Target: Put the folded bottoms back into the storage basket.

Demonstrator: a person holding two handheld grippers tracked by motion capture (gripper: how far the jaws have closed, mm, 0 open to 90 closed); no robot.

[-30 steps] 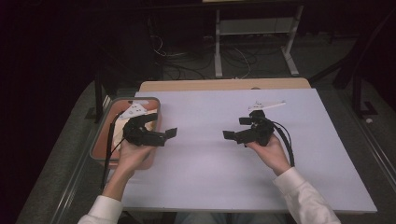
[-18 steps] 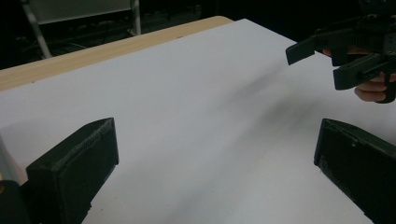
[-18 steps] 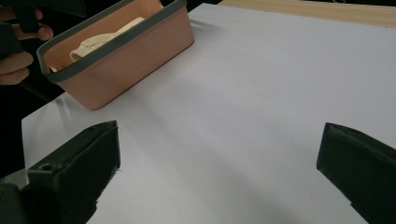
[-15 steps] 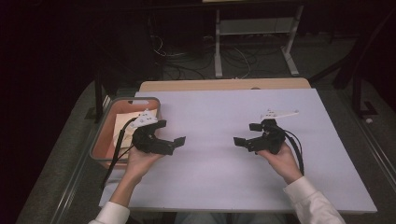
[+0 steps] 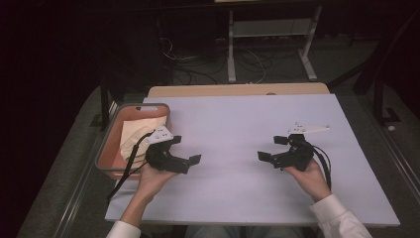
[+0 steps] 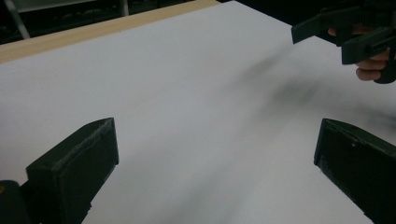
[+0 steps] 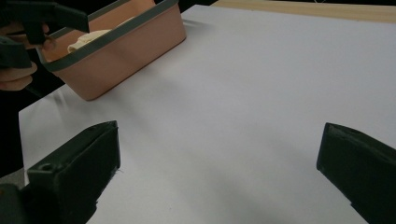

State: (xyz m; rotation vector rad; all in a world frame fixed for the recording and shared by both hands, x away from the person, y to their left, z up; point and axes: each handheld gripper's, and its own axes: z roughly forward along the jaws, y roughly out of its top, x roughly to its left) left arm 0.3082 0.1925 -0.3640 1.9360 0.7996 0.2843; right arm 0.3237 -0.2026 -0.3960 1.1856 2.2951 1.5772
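Both claws gaping wide, gripping nothing: left claw (image 5: 185, 149), right claw (image 5: 270, 148). Cream cloth (image 5: 130, 140) bunched in the pink bin (image 5: 106, 148) just behind left claw. Probably soft, light, floppy; best pinched at a raised fold.

Pink bin (image 5: 106, 148) w/ grey rim sits at the table's left edge, upright, long side running front to back. Inside: cream-coloured cloth or paper (image 5: 132, 139), crumpled, filling most of the bin; can't tell which material. In the right gripper view the bin (image 7: 126, 53) stands top left, cream stuff (image 7: 86, 39) poking above the rim.
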